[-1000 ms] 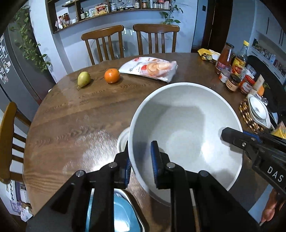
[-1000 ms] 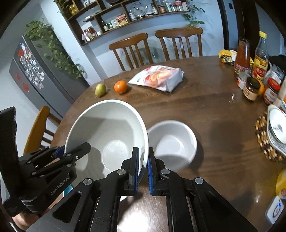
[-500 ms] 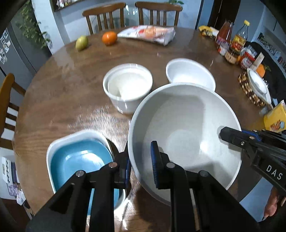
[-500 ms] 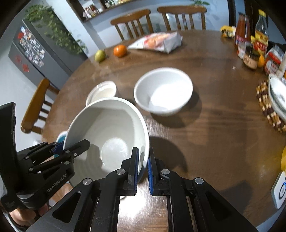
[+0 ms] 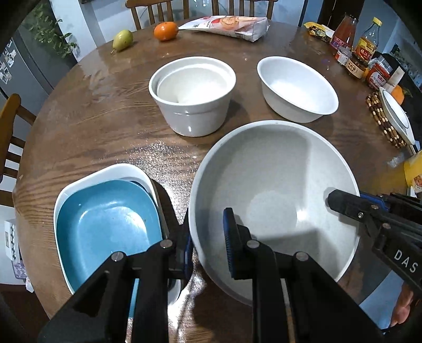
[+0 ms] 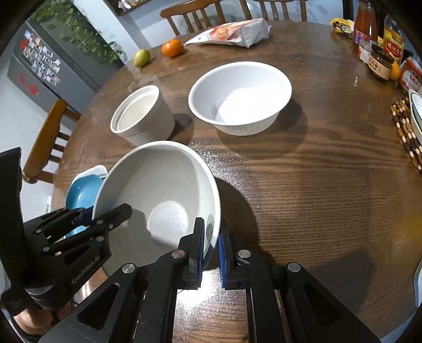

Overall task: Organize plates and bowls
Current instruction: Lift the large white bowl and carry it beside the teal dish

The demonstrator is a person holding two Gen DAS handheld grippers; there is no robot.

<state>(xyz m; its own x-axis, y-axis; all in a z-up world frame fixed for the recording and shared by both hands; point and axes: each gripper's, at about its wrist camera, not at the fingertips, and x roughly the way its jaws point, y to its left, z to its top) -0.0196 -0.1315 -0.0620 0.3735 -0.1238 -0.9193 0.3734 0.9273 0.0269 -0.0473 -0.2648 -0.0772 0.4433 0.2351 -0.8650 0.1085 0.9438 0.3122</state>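
Note:
Both grippers hold one large grey bowl (image 5: 274, 182) above the near part of the round wooden table (image 5: 87, 126). My left gripper (image 5: 208, 234) is shut on its left rim; my right gripper (image 6: 211, 234) is shut on its right rim (image 6: 215, 211). A blue dish (image 5: 105, 224) nested in a white square dish (image 5: 116, 171) sits just left of the bowl. A deep white pot (image 5: 192, 95) with a smaller one nested inside stands behind. A white ribbed bowl (image 5: 295, 89) stands to its right and also shows in the right wrist view (image 6: 240, 97).
A pear (image 5: 122, 39), an orange (image 5: 165, 31) and a snack bag (image 5: 229, 23) lie at the far edge. Jars and bottles (image 5: 356, 52) and a plate on a beaded mat (image 5: 387, 118) crowd the right edge. Chairs stand behind and to the left.
Both grippers have carried the large bowl back toward the near table edge and lower. The pot, white bowl and blue dish have come into view.

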